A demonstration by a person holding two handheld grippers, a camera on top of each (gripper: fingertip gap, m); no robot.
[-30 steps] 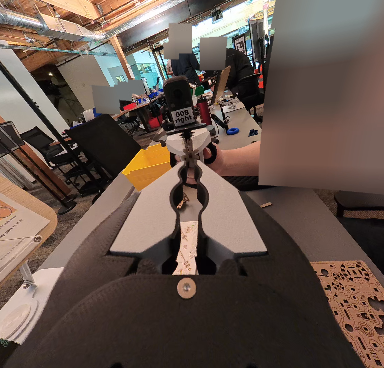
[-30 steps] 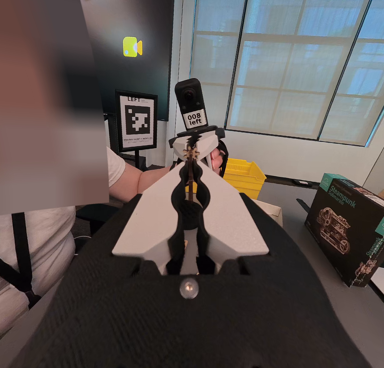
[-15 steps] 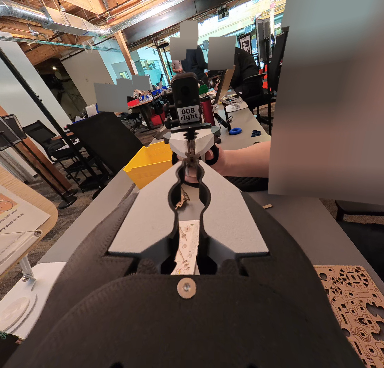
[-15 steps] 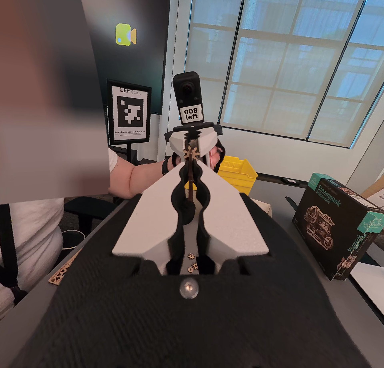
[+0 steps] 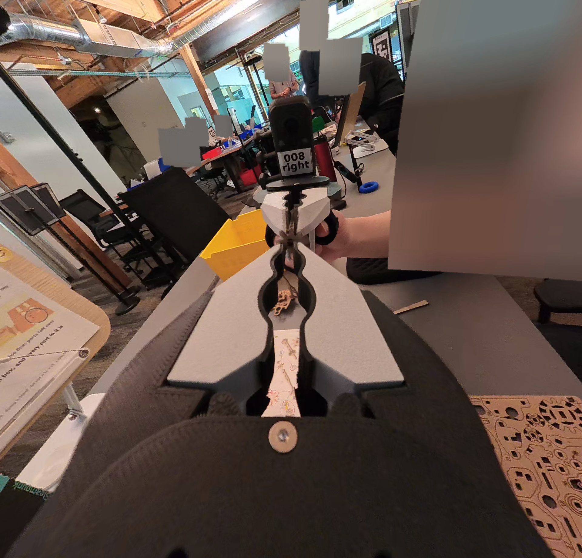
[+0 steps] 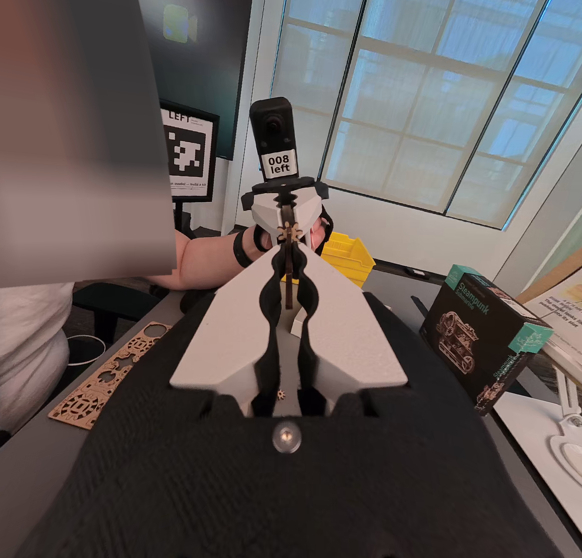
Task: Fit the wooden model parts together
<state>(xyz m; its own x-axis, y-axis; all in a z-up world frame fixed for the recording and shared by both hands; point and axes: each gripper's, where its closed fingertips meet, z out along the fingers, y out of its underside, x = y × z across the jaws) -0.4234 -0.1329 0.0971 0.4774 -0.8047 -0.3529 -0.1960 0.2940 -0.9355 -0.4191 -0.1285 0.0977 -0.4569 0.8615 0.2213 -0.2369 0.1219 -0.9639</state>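
Above grey table [image 6: 390,286], grippers held nose to nose, tips almost touching. Step judged: small gear being mated onto thin strip. Left gripper [image 5: 287,250]: jaws pressed together, pinching small gear [image 6: 288,231] at tips. Right gripper [image 6: 288,253]: jaws pinched on thin dark strip [image 6: 288,287], held edge-on, running back between jaws. Gear seen at strip's far end; seated or merely touching cannot be told. Next move judged: axes kept aligned, gentle straight push. Spare gear [image 6: 281,395] lies on table below.
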